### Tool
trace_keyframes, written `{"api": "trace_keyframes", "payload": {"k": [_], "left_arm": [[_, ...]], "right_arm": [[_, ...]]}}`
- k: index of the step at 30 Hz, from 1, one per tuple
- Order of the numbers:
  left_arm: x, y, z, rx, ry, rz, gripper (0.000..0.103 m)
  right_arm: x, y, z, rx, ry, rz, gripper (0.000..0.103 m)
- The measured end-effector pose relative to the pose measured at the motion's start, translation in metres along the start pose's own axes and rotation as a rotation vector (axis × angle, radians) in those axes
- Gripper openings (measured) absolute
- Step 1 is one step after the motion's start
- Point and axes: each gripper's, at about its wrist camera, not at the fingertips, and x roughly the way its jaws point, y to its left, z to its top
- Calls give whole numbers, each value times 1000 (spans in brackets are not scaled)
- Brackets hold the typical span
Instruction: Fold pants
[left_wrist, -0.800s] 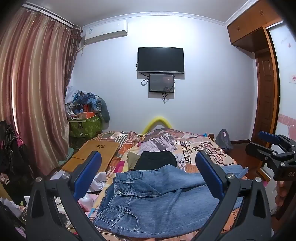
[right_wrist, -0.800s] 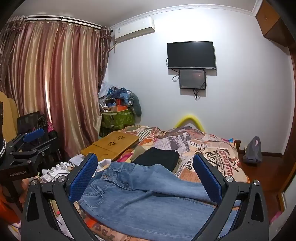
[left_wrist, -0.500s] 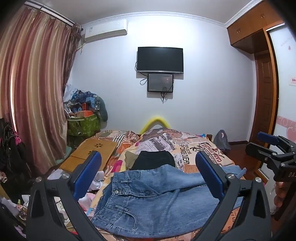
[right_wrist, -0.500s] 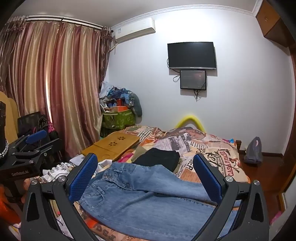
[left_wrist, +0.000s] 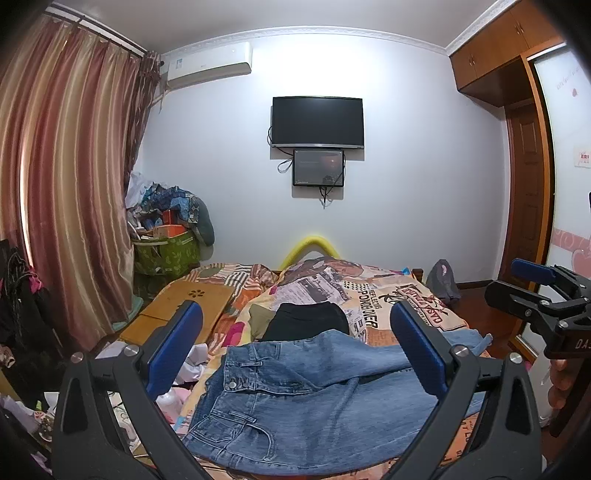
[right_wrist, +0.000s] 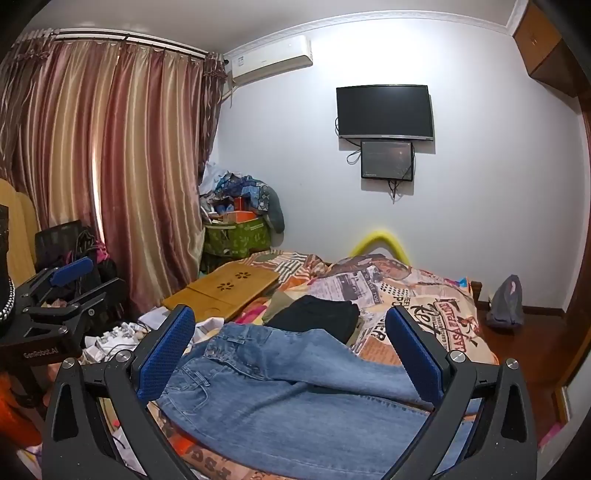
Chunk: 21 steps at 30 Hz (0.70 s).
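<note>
One pair of faded blue denim pants lies spread across the near end of a bed covered by a newspaper-print patchwork quilt, waistband to the left. One folded black garment rests on the quilt just beyond the pants. Two grippers hover above: the left gripper and the right gripper, each with two blue-padded fingers spread wide, holding nothing. One light wooden lap desk lies at the bed's left. On the white wall hang two dark screens, a large television above a smaller monitor, plus one white air conditioner. Striped pink curtains fill the left.
</note>
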Motion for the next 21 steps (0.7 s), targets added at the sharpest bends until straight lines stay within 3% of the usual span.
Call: {"api": "trace_keyframes", "payload": {"k": [21], "left_arm": [[0, -2, 7, -8, -5, 6, 103]], "right_arm": [[-6, 0, 7, 1, -8, -5, 103]]}}
